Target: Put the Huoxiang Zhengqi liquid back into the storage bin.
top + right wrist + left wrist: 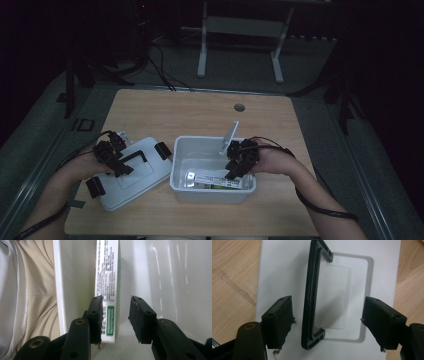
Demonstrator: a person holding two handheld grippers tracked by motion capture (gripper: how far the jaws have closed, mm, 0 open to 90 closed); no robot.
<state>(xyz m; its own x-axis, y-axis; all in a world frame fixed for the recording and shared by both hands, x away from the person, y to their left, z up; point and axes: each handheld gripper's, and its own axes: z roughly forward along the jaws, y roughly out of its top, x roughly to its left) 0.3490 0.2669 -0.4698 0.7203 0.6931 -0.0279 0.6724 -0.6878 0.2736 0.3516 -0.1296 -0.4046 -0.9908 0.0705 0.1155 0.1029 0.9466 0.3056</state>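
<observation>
A white lid (145, 172) with a black handle (134, 156) lies on the table, left of an open white bin (210, 195). My left gripper (114, 154) hovers over the lid. In the left gripper view its jaws stand open on either side of the handle (310, 290) without touching it, above the lid (282, 270). My right gripper (234, 162) hangs over the bin's near right part. A white and green carton (212, 179) lies along the bin's near wall. In the right gripper view the carton (107, 270) sits partly between the open jaws of that gripper (117, 298), with a gap at the right jaw.
A white flat strip (230, 136) sticks up at the bin's far rim. Black latches (163, 149) sit at the lid's ends. The wooden table (200, 110) has a round hole (239, 107) near its far edge. The person's light clothing (25, 290) lies beyond the bin wall (75, 277).
</observation>
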